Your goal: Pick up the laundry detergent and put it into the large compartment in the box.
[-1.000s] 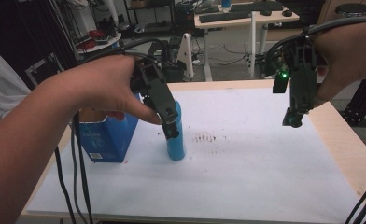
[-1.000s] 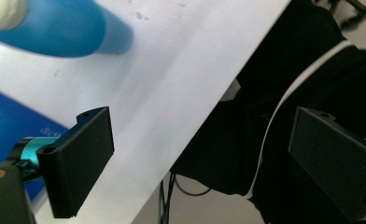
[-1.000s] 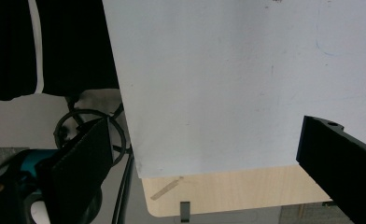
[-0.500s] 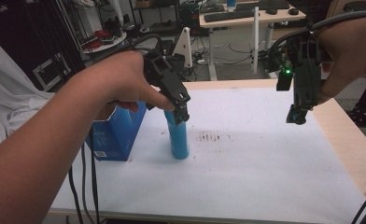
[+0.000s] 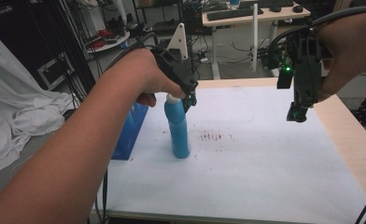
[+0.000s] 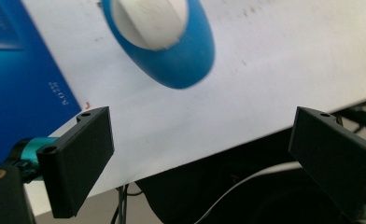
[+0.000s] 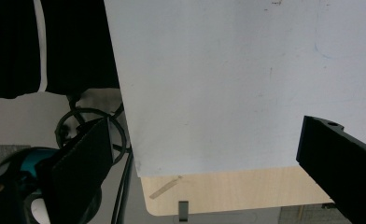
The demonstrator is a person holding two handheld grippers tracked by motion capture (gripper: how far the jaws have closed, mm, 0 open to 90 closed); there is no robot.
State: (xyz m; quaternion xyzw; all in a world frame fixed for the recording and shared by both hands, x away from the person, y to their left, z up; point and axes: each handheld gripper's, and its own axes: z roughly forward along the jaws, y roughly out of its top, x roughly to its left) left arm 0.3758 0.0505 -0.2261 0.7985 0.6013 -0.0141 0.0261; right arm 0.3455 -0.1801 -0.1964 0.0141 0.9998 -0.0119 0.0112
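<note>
A blue bottle (image 5: 179,130) with a white cap stands upright on the white sheet (image 5: 265,163). My left gripper (image 5: 189,100) hovers at the cap's right side, jaws pointing down. In the left gripper view the left gripper (image 6: 202,126) is open, and the bottle (image 6: 165,42) lies beyond its tips with nothing between the jaws. My right gripper (image 5: 297,114) hangs in the air over the sheet's right part, pointing down. In the right gripper view the right gripper (image 7: 209,140) is open and holds nothing.
A blue box (image 5: 127,133) stands just left of the bottle, also visible as the blue box (image 6: 17,84). Dark smudges (image 5: 214,136) mark the sheet right of the bottle. The wooden table (image 5: 354,135) shows along the right edge. White cloth (image 5: 17,116) lies at far left.
My left gripper has risen from around the bottle's upper body to beside its cap and let go. The bottle stays upright. The right gripper has hardly moved.
</note>
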